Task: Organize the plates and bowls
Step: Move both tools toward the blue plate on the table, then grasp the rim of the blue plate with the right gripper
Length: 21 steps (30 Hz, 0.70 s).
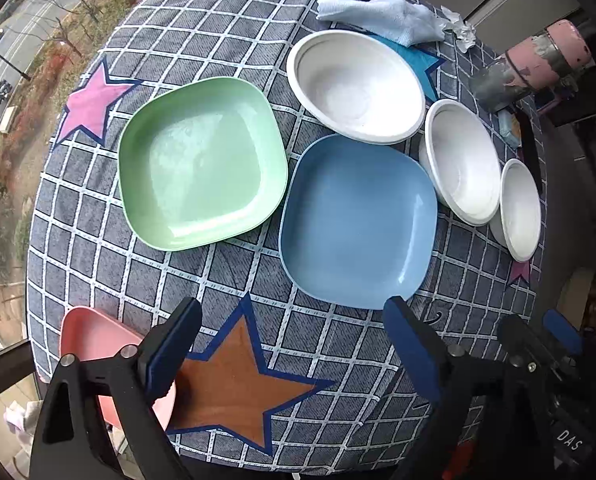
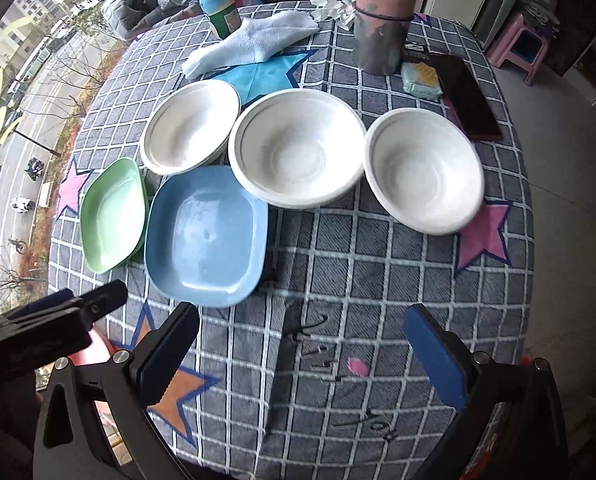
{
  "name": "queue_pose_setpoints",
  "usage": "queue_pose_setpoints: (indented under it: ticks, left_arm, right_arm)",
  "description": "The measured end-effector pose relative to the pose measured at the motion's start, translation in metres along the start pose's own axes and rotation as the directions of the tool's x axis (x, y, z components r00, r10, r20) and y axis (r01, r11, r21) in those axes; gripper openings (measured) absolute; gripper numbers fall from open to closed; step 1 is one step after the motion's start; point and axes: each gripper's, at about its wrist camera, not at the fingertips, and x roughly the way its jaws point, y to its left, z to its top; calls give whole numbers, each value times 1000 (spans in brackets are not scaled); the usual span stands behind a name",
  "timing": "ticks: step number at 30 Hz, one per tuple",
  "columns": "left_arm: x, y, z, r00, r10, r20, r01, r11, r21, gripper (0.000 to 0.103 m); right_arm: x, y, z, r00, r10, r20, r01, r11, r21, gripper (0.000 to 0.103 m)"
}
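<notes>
A green square plate (image 1: pixel 202 164) (image 2: pixel 114 216) and a blue square plate (image 1: pixel 357 220) (image 2: pixel 206 236) lie side by side on the checked tablecloth. Three white bowls sit behind them: left (image 1: pixel 353 84) (image 2: pixel 190 128), middle (image 1: pixel 461 160) (image 2: pixel 298 148), right (image 1: pixel 519 208) (image 2: pixel 423 170). A pink plate (image 1: pixel 94 344) lies at the near left edge, partly behind my left finger. My left gripper (image 1: pixel 294 340) is open and empty, hovering over the orange star. My right gripper (image 2: pixel 301 348) is open and empty above the near cloth. The left gripper (image 2: pixel 58 320) shows at left in the right wrist view.
A light blue towel (image 2: pixel 254 40), a green-capped bottle (image 2: pixel 218 6), crumpled paper (image 2: pixel 333 8) and a pink-grey cylinder (image 2: pixel 385 12) stand at the back. A sponge (image 2: pixel 421 76) and a dark flat case (image 2: pixel 469 96) lie at the back right. A window borders the table's left side.
</notes>
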Motion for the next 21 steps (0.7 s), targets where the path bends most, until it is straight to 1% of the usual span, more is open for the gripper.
queue_pose_setpoints:
  ticks: [1,3,4,5,6,7,8,9,10,11,12,13,14,15,21]
  left_arm:
    - [4,-2,3,1000,-4,2,4,1000,3,92]
    - [10,-10,8,1000,19,12,-19,999,40,91]
    - [14,-13,10,999,40,14,-41,998,57,85]
    - [18,-14,12,999,44,10,-45,997,65,81]
    - [23,-13,14,1000,31,-4,-31,998,63,77]
    - [27,-11,16,1000,17,-18,-16,998,52,76]
    - [30,-8,17,1000,2,-27,-1,999,40,76]
    - [32,-6,17,999,-7,-32,8,999,33,76]
    - [35,-5,17,999,-15,-38,16,999,32,76]
    - [38,-6,18,999,-20,-44,21,999,37,76]
    - [41,-7,18,999,-25,-47,27,999,46,74]
    - [44,-8,18,998,-29,-49,31,998,53,71]
    - [47,-9,19,998,-32,-52,36,998,58,71]
    - [50,-8,20,998,-37,-55,40,998,57,70]
    - [69,-1,30,997,-38,-65,39,999,14,68]
  right_arm:
    - [6,2,3,1000,-2,-1,2,1000,-1,103]
    - [17,5,8,1000,1,-5,-1,1000,-10,103]
    - [24,7,11,1000,-3,-10,3,1000,-20,103]
    - [29,7,12,1000,-9,-17,9,1000,-26,103]
    - [34,8,15,1000,-9,-24,9,1000,-27,103]
    - [39,7,17,1000,-5,-29,4,1000,-24,103]
    - [40,7,18,1000,0,-28,0,1000,-23,101]
    - [42,7,20,1000,14,-26,-15,1000,-25,94]
    - [46,9,22,999,24,-34,-25,999,-36,90]
    - [50,11,23,999,21,-42,-23,999,-46,83]
    - [55,14,24,998,18,-52,-21,998,-62,77]
    - [62,17,25,997,21,-69,-27,996,-82,73]
    - [66,19,25,996,23,-81,-31,995,-93,66]
    - [72,20,25,995,25,-94,-35,994,-103,61]
    - [90,27,33,996,23,-82,-35,990,-137,60]
